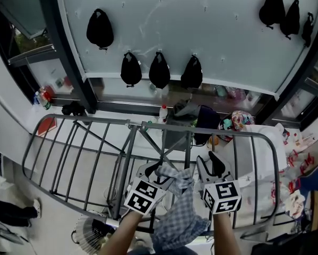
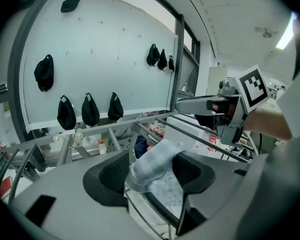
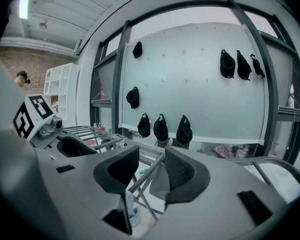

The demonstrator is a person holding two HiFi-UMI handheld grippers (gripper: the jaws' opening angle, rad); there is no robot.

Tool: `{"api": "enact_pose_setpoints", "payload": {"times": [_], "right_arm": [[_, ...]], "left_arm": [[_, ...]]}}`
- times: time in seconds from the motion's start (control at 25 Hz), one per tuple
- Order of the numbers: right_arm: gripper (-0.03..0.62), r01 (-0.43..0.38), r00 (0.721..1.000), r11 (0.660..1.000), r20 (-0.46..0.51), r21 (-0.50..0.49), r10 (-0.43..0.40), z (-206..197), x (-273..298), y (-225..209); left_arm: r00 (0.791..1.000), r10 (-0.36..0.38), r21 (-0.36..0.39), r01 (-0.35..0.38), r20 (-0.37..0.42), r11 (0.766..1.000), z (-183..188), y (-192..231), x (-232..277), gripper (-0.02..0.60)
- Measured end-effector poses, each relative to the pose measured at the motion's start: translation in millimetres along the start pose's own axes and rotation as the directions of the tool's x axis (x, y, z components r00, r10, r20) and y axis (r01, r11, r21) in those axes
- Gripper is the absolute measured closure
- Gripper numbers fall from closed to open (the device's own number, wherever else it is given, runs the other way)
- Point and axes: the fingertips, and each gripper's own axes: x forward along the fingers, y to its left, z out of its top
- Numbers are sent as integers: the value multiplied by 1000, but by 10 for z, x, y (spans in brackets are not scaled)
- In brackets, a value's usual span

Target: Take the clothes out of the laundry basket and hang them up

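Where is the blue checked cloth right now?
In the head view, the checked cloth hangs low in the middle, draped over a rail of the drying rack, between the left hand-held gripper and the right hand-held gripper.

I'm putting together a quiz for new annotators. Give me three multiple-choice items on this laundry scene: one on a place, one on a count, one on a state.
1. Where is the checked cloth?
A. in a basket on the floor
B. draped over the drying rack
C. folded on a chair

2. How many black bags hang in the low row on the pale panel?
A. one
B. three
C. six

3. How do the right gripper's jaws stand?
A. apart
B. pressed together
C. clamped on a bottle

Answers:
1 B: the head view shows it hanging over a rail.
2 B: three hang side by side.
3 A: the right gripper view shows a clear gap between the pads.
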Motion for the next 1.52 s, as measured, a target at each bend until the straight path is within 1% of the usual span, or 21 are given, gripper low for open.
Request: {"api": "enact_pose_setpoints", "payload": {"times": [0.24, 0.32, 0.36, 0.44, 0.52, 0.56, 0.64, 0.72, 0.8, 0.88, 1.04, 1.2, 1.44, 1.52], "right_arm": [[448, -8, 1000, 1000, 16, -13, 9, 34, -86, 127], [448, -10, 1000, 1000, 22, -12, 10, 35, -114, 162], [448, -11, 1000, 1000, 26, -12, 11, 41, -134, 184], [449, -16, 999, 1000, 37, -15, 16, 72, -173, 243], [450, -25, 998, 999, 53, -20, 26, 127, -209, 323], [449, -31, 997, 999, 63, -21, 33, 163, -228, 369], [450, -51, 995, 998, 86, -25, 53, 250, -273, 468], [450, -82, 989, 996, 117, -39, 86, 361, -328, 592], [450, -112, 981, 992, 153, -57, 120, 508, -403, 755], [450, -141, 970, 987, 189, -72, 152, 665, -482, 950], [450, -209, 941, 973, 250, -96, 227, 945, -619, 1412], [450, -275, 911, 953, 282, -124, 300, 1086, -739, 1938], [450, -373, 869, 916, 291, -147, 401, 1108, -921, 2760], [450, -404, 854, 901, 287, -160, 434, 1073, -1003, 3055]], "left_arm": [[996, -72, 5, 72, -47, 997, -209, -156, -163, 288], [996, -76, 2, 76, -43, 997, -256, -162, -229, 282], [998, -67, -2, 67, -21, 998, -245, -148, -276, 282], [998, -34, -15, 35, 49, 999, -163, -96, -402, 284], [992, 9, -23, -6, 130, 1000, -46, -35, -553, 284], [985, 31, -25, -28, 170, 999, 15, -5, -638, 284], [964, 77, -29, -72, 256, 997, 150, 49, -832, 284], [933, 122, -43, -114, 338, 993, 273, 104, -1059, 284], [905, 172, -64, -160, 390, 985, 329, 179, -1303, 284], [881, 218, -83, -202, 419, 976, 334, 262, -1541, 284], [843, 301, -124, -275, 446, 953, 238, 428, -2029, 284], [805, 384, -158, -351, 452, 923, -6, 557, -2538, 284], [742, 500, -219, -451, 447, 865, -444, 686, -3381, 284], [718, 538, -244, -481, 441, 842, -626, 697, -3674, 284]]}}
